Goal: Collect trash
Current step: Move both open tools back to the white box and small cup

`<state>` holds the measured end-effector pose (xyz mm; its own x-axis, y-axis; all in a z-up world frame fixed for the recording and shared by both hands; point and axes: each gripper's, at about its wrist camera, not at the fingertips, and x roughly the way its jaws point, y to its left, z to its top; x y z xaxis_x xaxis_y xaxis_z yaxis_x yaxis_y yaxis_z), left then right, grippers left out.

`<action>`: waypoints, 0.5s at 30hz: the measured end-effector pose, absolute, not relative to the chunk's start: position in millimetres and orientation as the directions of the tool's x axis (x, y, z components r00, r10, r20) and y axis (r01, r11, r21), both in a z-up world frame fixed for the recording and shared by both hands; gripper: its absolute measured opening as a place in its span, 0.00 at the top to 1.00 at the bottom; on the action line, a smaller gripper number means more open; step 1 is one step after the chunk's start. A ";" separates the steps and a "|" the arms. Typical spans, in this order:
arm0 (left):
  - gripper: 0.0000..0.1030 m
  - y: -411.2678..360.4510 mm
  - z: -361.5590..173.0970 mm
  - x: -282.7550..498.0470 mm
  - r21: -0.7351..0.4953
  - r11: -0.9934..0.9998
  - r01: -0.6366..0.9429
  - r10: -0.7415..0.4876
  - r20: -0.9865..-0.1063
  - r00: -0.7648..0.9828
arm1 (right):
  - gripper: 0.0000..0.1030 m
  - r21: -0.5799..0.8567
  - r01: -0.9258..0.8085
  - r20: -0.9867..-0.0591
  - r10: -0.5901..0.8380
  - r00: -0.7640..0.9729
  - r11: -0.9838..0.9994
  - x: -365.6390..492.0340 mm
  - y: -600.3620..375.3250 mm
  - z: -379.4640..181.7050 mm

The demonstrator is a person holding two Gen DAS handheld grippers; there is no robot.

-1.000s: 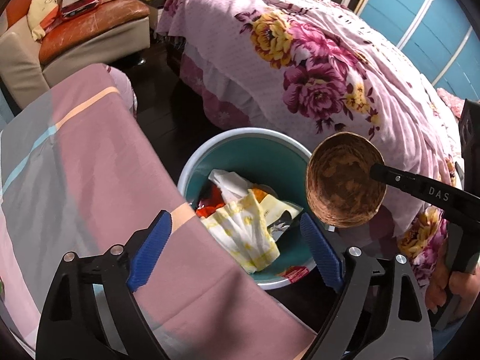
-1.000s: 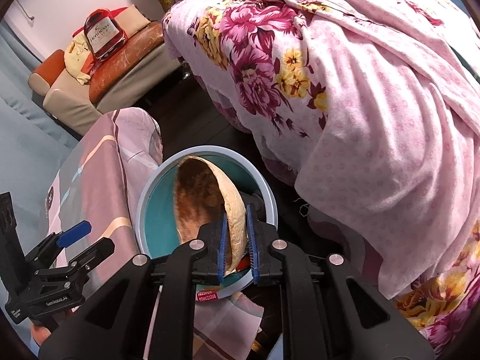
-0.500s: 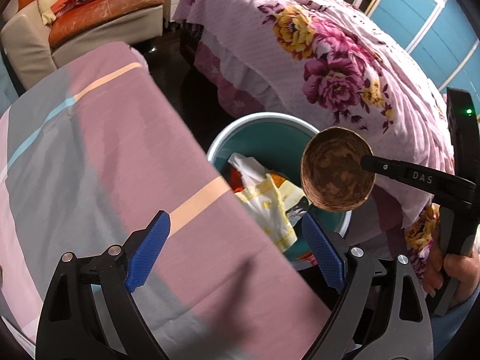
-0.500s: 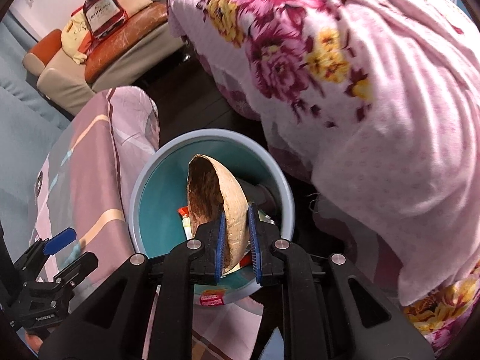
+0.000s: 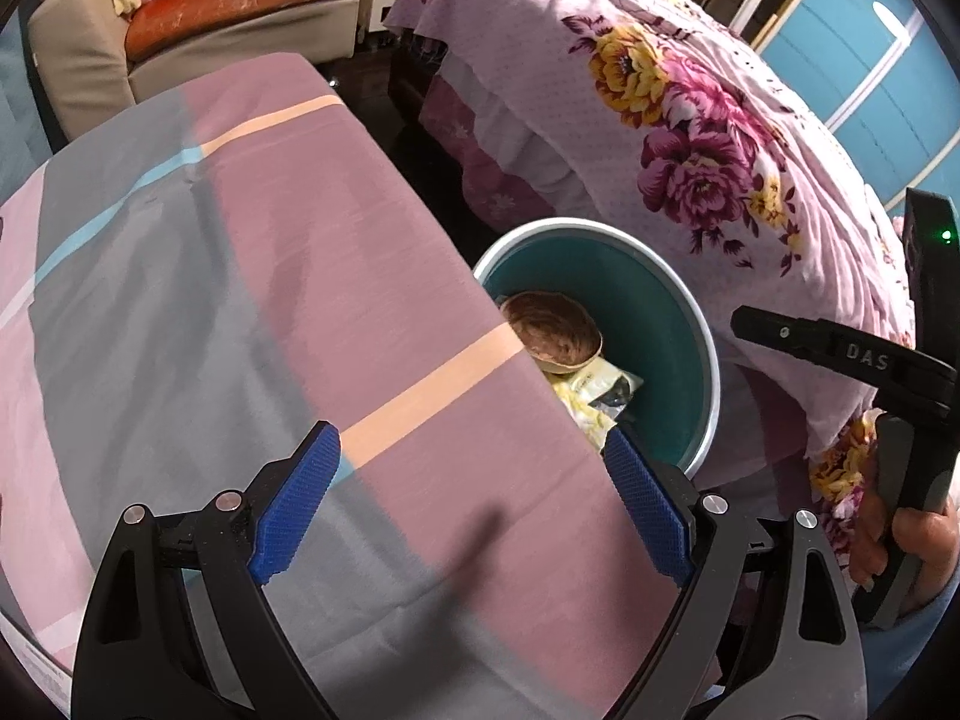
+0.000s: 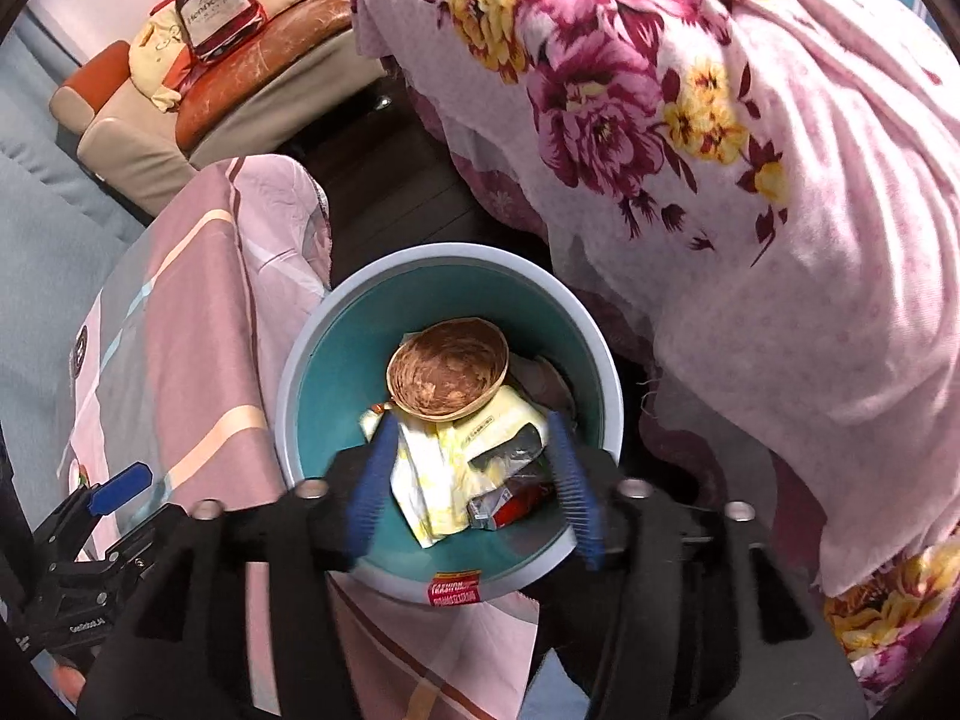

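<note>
Shell [image 6: 447, 377] in bin [image 6: 336, 324], right gripper [image 6: 474, 483] just opening (blurred, seemingly empty)

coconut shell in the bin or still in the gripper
In the bin: the shell lies hollow up on the wrappers, clear of the right gripper, whose jaws have just opened.

Right gripper's fingers [image 6: 371, 492] are smeared with motion blur. From the left wrist, the tabletop [image 5: 252, 276] hides part of the bin [image 5: 678, 324] and shell [image 5: 555, 333].
</note>
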<state>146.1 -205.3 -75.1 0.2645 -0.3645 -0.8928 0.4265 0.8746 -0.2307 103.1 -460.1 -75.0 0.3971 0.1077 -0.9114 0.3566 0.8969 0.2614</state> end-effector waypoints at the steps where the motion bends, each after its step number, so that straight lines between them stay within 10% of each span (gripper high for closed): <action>1: 0.12 -202.0 -73.2 144.1 -0.230 0.875 0.426 -0.365 -0.891 0.268 | 0.42 0.262 0.354 -0.911 0.108 0.399 0.898 102.9 -458.6 -72.4; 15: 0.09 -131.5 -41.8 117.8 -0.236 0.895 0.379 -0.375 -0.857 0.352 | 0.30 0.229 0.245 -0.903 0.112 0.414 0.942 90.3 -388.4 -29.0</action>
<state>117.8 -131.5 -41.8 0.3521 -0.3755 -0.8573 0.3786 0.8949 -0.2364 90.3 -388.4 -29.0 0.4138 0.1119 -0.9035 0.2445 0.9423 0.2287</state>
